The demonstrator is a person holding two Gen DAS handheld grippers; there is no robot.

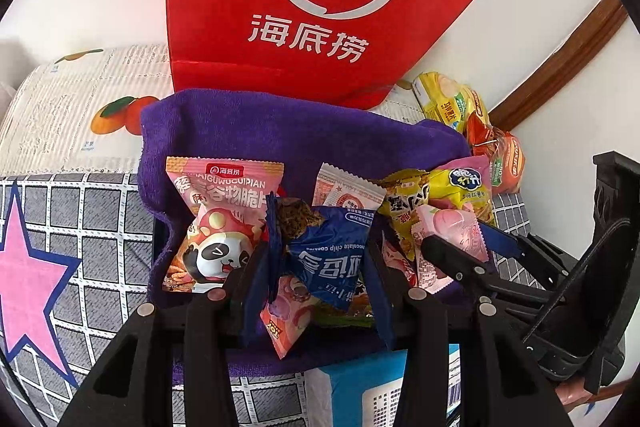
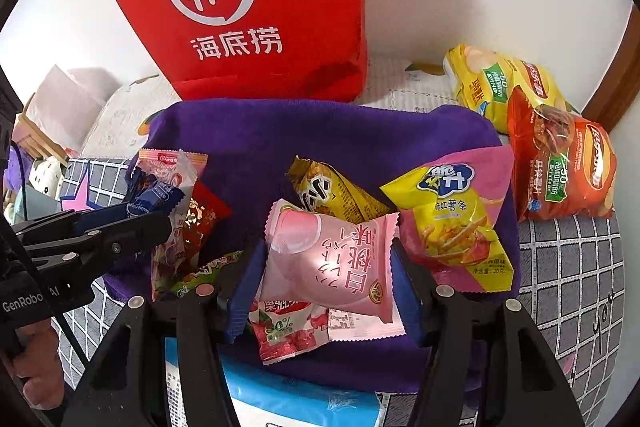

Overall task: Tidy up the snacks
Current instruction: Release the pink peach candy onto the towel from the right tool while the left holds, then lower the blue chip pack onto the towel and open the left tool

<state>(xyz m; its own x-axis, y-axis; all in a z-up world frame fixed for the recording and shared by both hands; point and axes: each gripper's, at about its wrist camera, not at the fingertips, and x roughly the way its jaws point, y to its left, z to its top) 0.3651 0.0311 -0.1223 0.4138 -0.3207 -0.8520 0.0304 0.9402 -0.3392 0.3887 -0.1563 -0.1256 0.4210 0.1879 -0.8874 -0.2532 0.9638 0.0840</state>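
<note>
- Two grippers are lowered over a purple towel (image 2: 320,131) strewn with snack packets.
- A blue chocolate chip cookie packet (image 1: 324,259) is clamped between the blue pads of the left gripper (image 1: 320,267); its jaws are narrowed on the wrapper.
- A pink peach-flavour packet (image 2: 332,263) lies between the jaws of the right gripper (image 2: 324,287); both edges are met by the pads, though a firm press cannot be told.
- Beneath the peach packet, a red fruit-candy packet (image 2: 280,339) is seen.
- Beyond the right gripper's tips, a yellow-brown stick packet (image 2: 332,191) is tilted; to their right, a pink and yellow sweet potato fries bag (image 2: 460,223) lies flat.
- Left of the left gripper's jaws, a pink panda cereal-crisp packet (image 1: 216,223) is propped.
- Well beyond both, a red Haidilao bag (image 2: 256,7) is stood upright.
- Far right, yellow (image 2: 492,83) and orange (image 2: 564,167) Lay's crisp bags are placed off the towel.
</note>
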